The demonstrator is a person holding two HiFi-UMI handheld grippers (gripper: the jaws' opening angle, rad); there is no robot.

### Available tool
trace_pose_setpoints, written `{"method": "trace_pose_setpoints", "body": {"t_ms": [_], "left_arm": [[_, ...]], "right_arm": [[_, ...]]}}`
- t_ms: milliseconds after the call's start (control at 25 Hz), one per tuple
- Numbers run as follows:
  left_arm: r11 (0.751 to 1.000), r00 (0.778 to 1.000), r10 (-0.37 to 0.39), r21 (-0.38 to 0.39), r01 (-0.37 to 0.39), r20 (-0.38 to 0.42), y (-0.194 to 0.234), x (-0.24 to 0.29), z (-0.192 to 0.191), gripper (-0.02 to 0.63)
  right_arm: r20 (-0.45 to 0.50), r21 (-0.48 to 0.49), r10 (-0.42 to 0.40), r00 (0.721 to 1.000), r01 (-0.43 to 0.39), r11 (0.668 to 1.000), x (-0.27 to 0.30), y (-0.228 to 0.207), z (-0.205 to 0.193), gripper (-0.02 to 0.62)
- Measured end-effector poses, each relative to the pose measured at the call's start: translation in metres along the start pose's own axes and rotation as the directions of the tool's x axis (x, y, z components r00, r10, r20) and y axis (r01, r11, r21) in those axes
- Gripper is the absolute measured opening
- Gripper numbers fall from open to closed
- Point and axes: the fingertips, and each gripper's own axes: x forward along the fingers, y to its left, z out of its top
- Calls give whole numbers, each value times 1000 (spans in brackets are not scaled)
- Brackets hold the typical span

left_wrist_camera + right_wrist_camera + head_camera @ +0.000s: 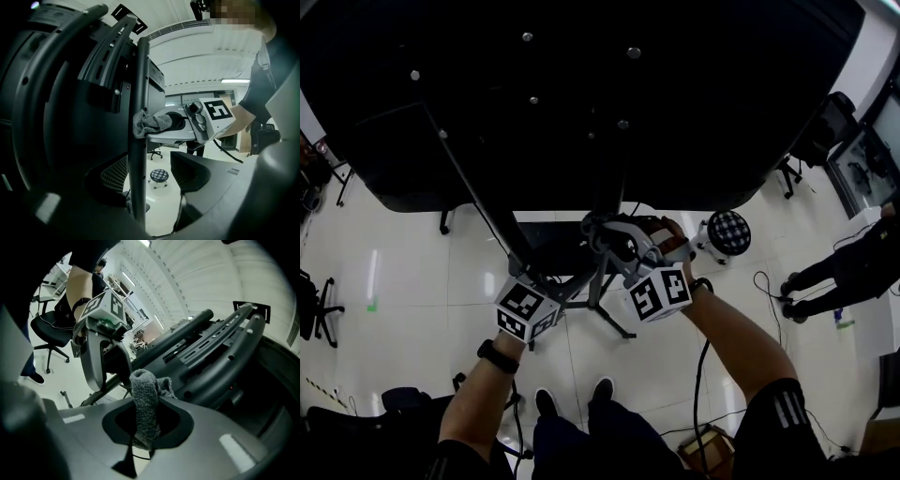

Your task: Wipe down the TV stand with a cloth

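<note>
The TV stand's dark upright pole (138, 140) runs under the big black TV back (581, 94). My right gripper (145, 427) is shut on a grey cloth (143, 404). In the left gripper view the cloth (150, 124) is pressed against that pole. From above, the right gripper (614, 234) reaches in at the stand's centre, its marker cube (661, 292) behind it. My left gripper (147, 183) is open; the pole stands between its jaws with a gap on the right side. Its marker cube (525, 311) is low at the left.
A round patterned stool (728, 232) stands on the white floor right of the stand, also seen past the pole (159, 176). A person (853, 267) stands at far right. Office chairs (319, 309) sit at left, cables (703, 375) trail on the floor, and a cardboard box (708, 450) lies below.
</note>
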Motion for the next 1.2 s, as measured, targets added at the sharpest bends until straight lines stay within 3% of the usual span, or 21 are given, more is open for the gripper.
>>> {"method": "trace_pose_setpoints", "body": {"t_ms": [480, 1000, 1200], "left_arm": [[994, 992, -17, -105, 4, -122, 12, 26, -120, 307], [980, 968, -57, -197, 8, -244, 22, 45, -257, 313], [977, 961, -70, -212, 12, -269, 26, 55, -301, 314]], "right_arm": [[-88, 75, 125, 988, -119, 990, 30, 121, -89, 46], [-193, 224, 258, 947, -213, 951, 76, 246, -166, 44], [-220, 238, 296, 930, -243, 940, 95, 289, -195, 44]]}}
